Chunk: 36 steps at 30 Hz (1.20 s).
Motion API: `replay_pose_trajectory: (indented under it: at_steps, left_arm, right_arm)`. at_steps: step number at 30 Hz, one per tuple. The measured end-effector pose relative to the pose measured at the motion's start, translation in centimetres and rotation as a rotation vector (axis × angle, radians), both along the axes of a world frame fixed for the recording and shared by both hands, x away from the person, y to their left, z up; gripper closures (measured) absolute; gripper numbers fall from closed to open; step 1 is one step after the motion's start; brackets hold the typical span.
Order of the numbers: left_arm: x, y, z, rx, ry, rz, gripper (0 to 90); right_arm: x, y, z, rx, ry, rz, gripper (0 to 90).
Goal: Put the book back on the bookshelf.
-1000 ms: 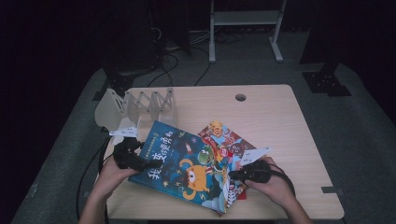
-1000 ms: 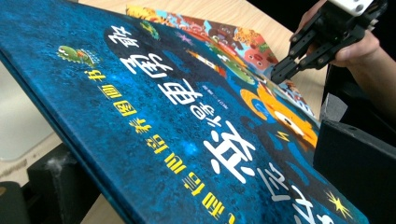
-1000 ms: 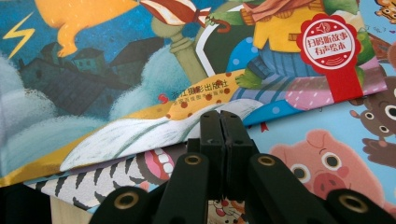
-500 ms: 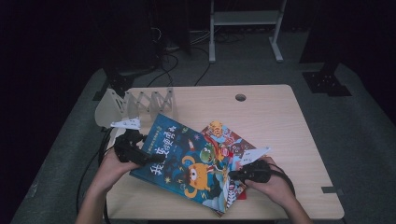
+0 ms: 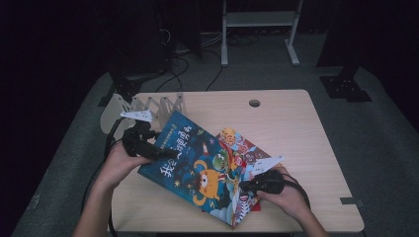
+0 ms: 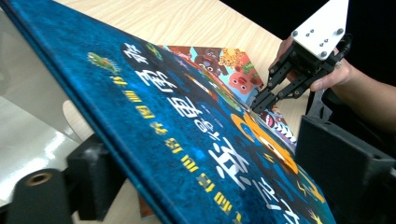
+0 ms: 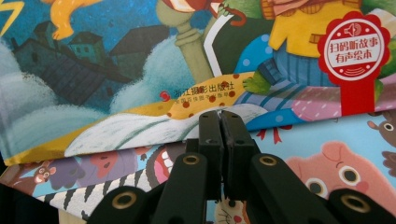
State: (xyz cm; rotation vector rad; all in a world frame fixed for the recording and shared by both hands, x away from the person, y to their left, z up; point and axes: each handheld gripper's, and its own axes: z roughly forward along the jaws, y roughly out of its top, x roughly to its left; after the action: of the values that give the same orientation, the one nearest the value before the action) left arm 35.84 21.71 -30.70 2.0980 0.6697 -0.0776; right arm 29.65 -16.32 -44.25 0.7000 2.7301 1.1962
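A blue picture book (image 5: 192, 163) lies slantwise over a colourful second book (image 5: 247, 148) on the wooden table (image 5: 296, 128). My left gripper (image 5: 154, 149) clamps the blue book's spine edge and holds that side raised. Its jaws have just been closing, with the book (image 6: 187, 140) between them in the left gripper view. My right gripper (image 5: 242, 186) is shut with nothing between its fingers. Its tips (image 7: 222, 116) rest at the blue book's (image 7: 116, 70) lower edge, over the second book (image 7: 327, 154). The left gripper view shows that gripper (image 6: 259, 105) farther off on the second book (image 6: 224, 60).
A clear plastic book rack (image 5: 148, 106) stands at the table's back left, just behind my left hand. A cable hole (image 5: 254, 103) sits near the far edge. A white frame (image 5: 257, 19) and a black stand base (image 5: 346, 84) are on the floor beyond.
My left gripper has risen with the blue book's left edge, so the book tilts more steeply. The right hand and its gripper have kept still.
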Motion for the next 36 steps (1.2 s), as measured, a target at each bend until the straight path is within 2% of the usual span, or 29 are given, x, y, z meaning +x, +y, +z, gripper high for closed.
replay_pose_trajectory:
  at_steps: [4,15,21,32,36]
  left_arm:
    - [0.7,-0.2,0.6,0.023,0.003,-0.007,17.2]
    - [1.5,-0.5,1.2,0.027,0.014,-0.011,22.3]
    - [2.5,-0.7,1.9,0.039,0.021,-0.013,29.2]
    - [4.5,-1.7,4.1,0.073,0.025,-0.039,41.1]
    - [4.9,-1.9,4.7,0.087,0.024,-0.05,43.9]
  right_arm:
    - [0.0,0.1,0.0,0.002,-0.002,0.001,86.5]
    - [-0.1,0.4,0.0,0.003,-0.008,0.002,86.4]
    - [0.0,0.8,0.0,0.004,-0.008,0.016,86.3]
    - [0.3,2.2,0.0,0.007,-0.016,0.039,87.9]
    - [0.4,2.6,-0.1,0.017,-0.002,0.039,88.5]
